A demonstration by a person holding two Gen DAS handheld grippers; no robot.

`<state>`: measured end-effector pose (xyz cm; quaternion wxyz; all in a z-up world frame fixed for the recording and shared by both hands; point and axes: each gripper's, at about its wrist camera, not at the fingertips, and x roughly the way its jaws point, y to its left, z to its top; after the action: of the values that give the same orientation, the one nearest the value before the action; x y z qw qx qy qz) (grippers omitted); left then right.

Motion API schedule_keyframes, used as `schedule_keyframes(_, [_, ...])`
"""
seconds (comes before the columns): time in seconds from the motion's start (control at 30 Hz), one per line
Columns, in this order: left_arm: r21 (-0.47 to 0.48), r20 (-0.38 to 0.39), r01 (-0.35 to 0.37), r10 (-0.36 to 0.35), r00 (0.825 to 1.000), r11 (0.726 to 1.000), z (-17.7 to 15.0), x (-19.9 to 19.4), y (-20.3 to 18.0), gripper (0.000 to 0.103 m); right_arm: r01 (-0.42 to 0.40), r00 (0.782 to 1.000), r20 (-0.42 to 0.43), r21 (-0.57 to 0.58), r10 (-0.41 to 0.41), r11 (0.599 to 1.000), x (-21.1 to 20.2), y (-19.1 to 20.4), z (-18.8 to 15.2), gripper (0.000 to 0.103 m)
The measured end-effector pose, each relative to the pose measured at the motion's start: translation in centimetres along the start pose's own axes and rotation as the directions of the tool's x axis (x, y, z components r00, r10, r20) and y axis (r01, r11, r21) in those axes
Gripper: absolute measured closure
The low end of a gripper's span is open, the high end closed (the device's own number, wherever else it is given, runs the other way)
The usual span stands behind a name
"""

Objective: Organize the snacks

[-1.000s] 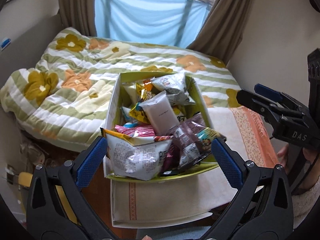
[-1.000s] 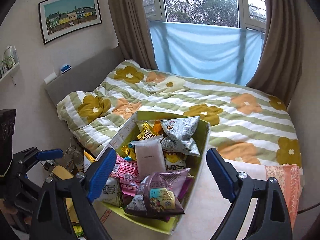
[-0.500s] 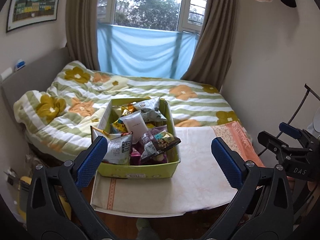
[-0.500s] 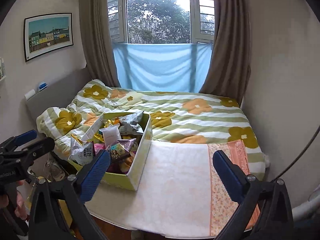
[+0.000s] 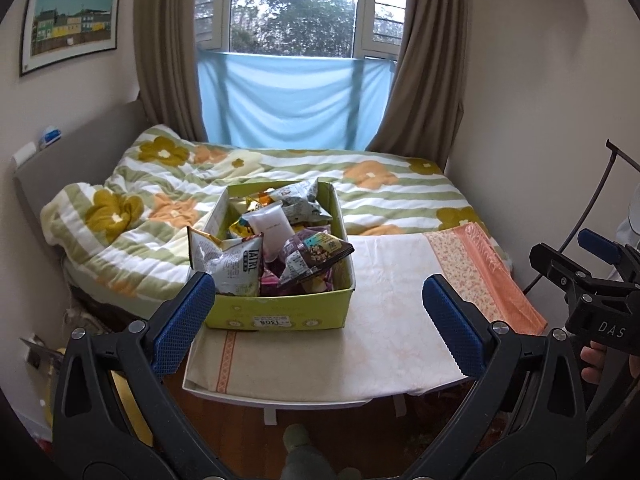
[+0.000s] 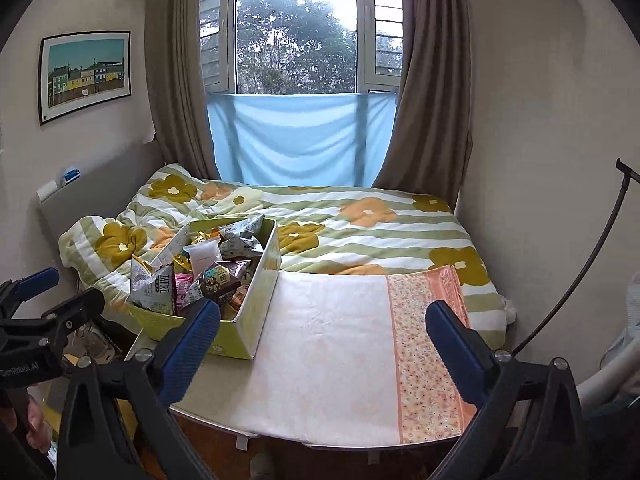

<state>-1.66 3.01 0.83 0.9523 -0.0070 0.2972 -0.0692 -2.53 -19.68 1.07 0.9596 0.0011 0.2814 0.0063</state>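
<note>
At the left end of the cloth-covered counter point(image 5: 360, 344), hard against the bed point(image 5: 280, 184) behind it, stands the green box point(image 5: 280, 316), heaped with snack packets: a silvery chip bag point(image 5: 232, 264) leaning up at the near left corner, a dark purple packet point(image 5: 316, 252) lying on top toward the near right, a white pouch point(image 5: 272, 228) standing in the middle, and grey-printed bags point(image 5: 300, 200) at the far end. The box's long axis runs from the counter's near edge toward the bed. The rest of the counter, out to the orange-patterned strip point(image 6: 424, 320) at its right end, carries no packets. Both tools are pulled back off the near edge and hold nothing. The left hand-held gripper point(image 5: 320, 328) has its jaws spread wide, and the box lies straight ahead of it, slightly left of its centre line. The right hand-held gripper point(image 6: 324, 344) is likewise spread wide and looks at the bare middle of the cloth, with the box point(image 6: 240, 308) off to its left. So the left one is nearer and squarer to the snacks, and by my judgement better placed to reach in; the purple packet on top sits closest to the bare cloth. Packets heaped in the box with the cloth bare would fit snacks waiting to be laid out or snacks already gathered in; which one, this moment cannot settle.
</note>
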Motion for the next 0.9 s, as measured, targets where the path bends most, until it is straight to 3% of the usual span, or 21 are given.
schedule_keyframes(0.9, [0.015, 0.011, -0.003, 0.003, 1.000, 1.000, 0.9, 0.1, -0.1, 0.000, 0.045, 0.999, 0.009, 0.031, -0.046, 0.998, -0.8, 0.5, -0.4, 0.001])
